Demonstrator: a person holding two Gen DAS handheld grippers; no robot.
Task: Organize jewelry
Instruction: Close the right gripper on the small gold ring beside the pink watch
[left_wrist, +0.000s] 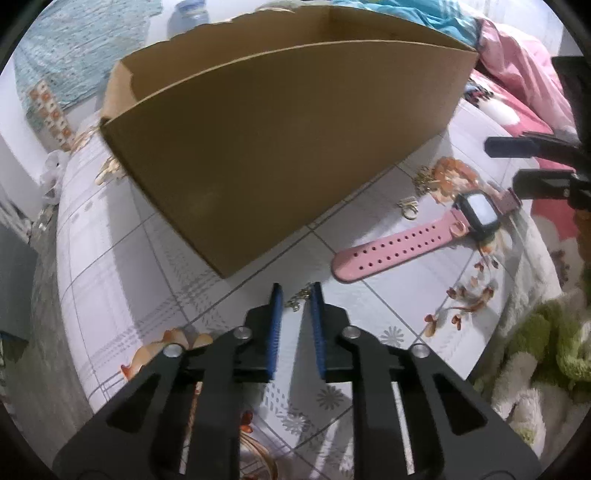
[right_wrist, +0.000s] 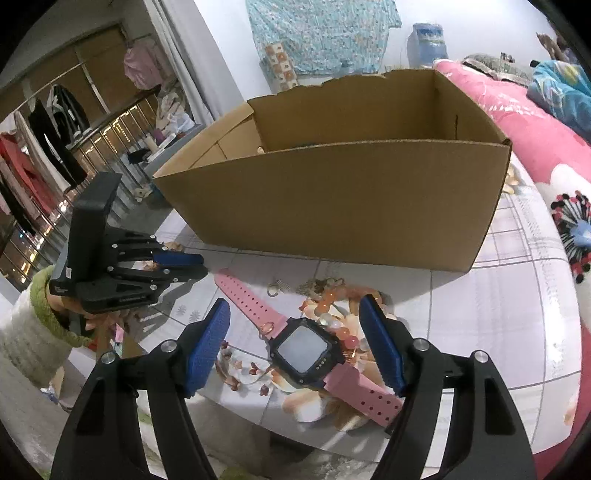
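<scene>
A pink-strapped watch (right_wrist: 306, 350) with a black square face lies flat on the tiled tablecloth; it also shows in the left wrist view (left_wrist: 413, 240). My right gripper (right_wrist: 295, 328) is open, its blue pads on either side of the watch face, just above it. My left gripper (left_wrist: 296, 295) is open by a narrow gap, empty, low over a small gold chain (left_wrist: 299, 298) at its tips. It also shows in the right wrist view (right_wrist: 192, 264). An open cardboard box (right_wrist: 332, 206) stands behind. A bead bracelet (right_wrist: 340, 299) and a gold chain (right_wrist: 314, 284) lie beside the watch.
A small gold clasp (left_wrist: 408, 206) and chain (left_wrist: 424, 181) lie near the box's right corner. A pink floral quilt (right_wrist: 535, 147) lies to the right. The table edge (right_wrist: 258, 417) is close below my right gripper. Clothes hang at the far left.
</scene>
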